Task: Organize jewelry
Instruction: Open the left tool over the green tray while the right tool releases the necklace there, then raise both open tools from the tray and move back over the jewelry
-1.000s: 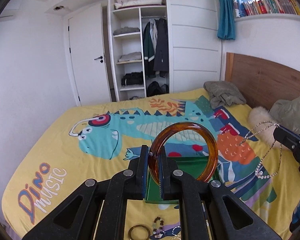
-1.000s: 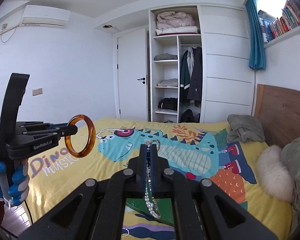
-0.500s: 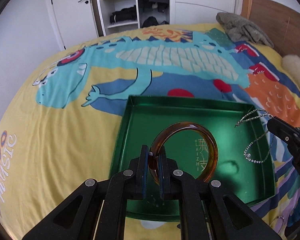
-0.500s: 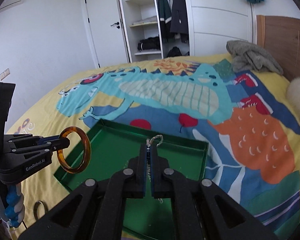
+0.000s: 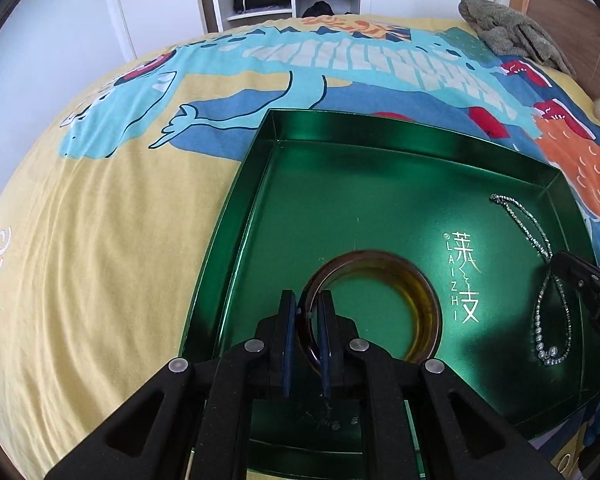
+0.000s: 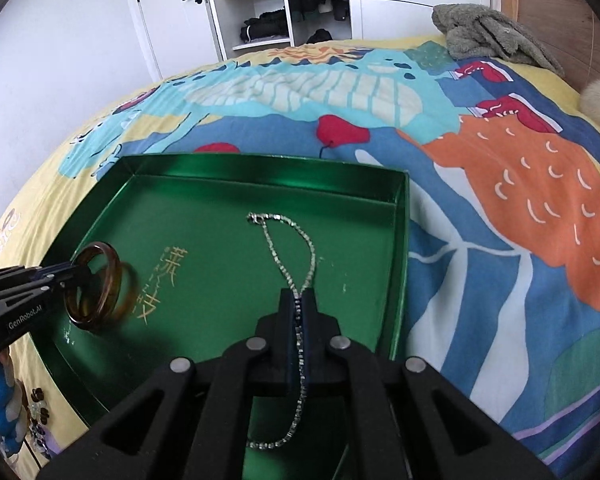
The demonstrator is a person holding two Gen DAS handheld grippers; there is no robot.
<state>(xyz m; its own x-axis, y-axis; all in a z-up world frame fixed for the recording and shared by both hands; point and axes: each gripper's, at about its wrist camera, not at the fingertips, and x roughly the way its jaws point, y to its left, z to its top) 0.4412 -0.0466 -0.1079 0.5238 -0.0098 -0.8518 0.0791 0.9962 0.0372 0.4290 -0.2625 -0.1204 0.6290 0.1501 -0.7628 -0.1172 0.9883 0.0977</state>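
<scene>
Your amber bangle [image 5: 374, 308] sits low inside the green tray [image 5: 380, 152], its rim caught between the two pads of your left hand-held gripper [image 5: 306, 328]. Those jaws are opening right now with the bangle's rim still between them; in the left wrist view the right pad shows a sliver of gap, so whether they still press on it is hard to tell. From the right wrist view the bangle [image 6: 98, 286] hangs tilted off the tip of the left hand-held gripper [image 6: 76, 274], near the tray's left wall and close over the floor; whether it touches the floor cannot be told.

Your silver chain necklace [image 6: 286, 248] is pinched in the right hand-held gripper [image 6: 298, 300], which is clenched tight on it. One loop lies forward on the tray [image 6: 260, 168] floor and the beaded end trails back between the fingers. In the left wrist view that necklace [image 5: 540, 248] drapes across the right part of the tray, with the right hand-held gripper [image 5: 568, 264] entering from the edge.

Gold lettering [image 5: 464, 276] is printed on the tray floor between the two pieces. The tray rests on a bed with a yellow dinosaur bedspread [image 5: 100, 220]. Loose beads [image 6: 38, 408] lie on the bedspread beside the tray's near left corner. A grey garment [image 6: 488, 36] lies by the wooden headboard [image 6: 560, 0].
</scene>
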